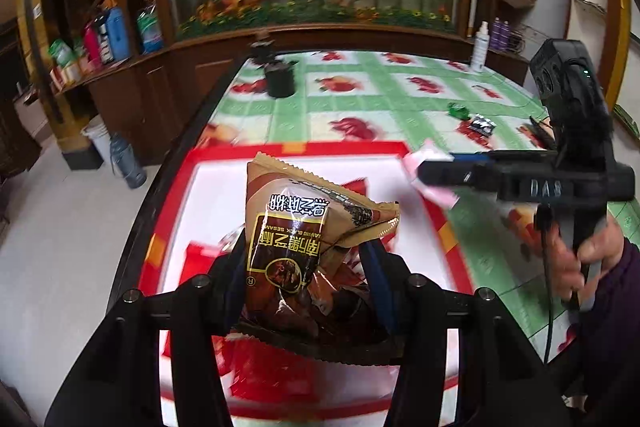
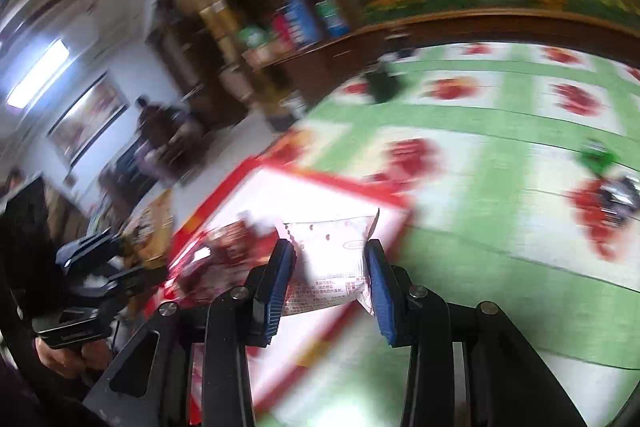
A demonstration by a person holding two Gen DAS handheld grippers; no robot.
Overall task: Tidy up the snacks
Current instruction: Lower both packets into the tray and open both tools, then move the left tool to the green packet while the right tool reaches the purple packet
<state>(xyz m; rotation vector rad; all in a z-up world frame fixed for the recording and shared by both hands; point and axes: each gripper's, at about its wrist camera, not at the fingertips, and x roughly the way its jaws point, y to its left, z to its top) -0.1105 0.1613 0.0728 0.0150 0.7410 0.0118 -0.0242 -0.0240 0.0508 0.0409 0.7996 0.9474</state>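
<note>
the left wrist view is sharp; in it the left gripper point(image 1: 306, 259) is seen clamped on a tan and brown snack packet point(image 1: 308, 227), which is held upright above the red-rimmed white tray point(image 1: 344, 149). red wrappers point(image 1: 272, 371) are seen lying in the tray beneath the packet. the right gripper point(image 1: 430, 173) is shown side-on at the tray's far right corner, with a pink and white sachet point(image 1: 424, 157) pinched at its tip, and the person's hand point(image 1: 580, 259) is wrapped round its handle. further items are recorded only in this view: a dark cylindrical container point(image 1: 280, 79) and a white spray bottle point(image 1: 479, 47) on the green and red patterned tablecloth point(image 1: 400, 107). a small green packet point(image 1: 458, 111) and a black packet point(image 1: 482, 125) lie on the cloth beyond the tray. the right wrist view is heavily blurred, but the grip is shown from behind: the right gripper's blue pads point(image 2: 382, 291) are pressed on both sides of the sachet, whose printed back faces the camera, and the sachet is held over the tray's corner. the left gripper is seen at the left edge of this view, with the tan packet just beside it; its grip cannot be judged there.
</note>
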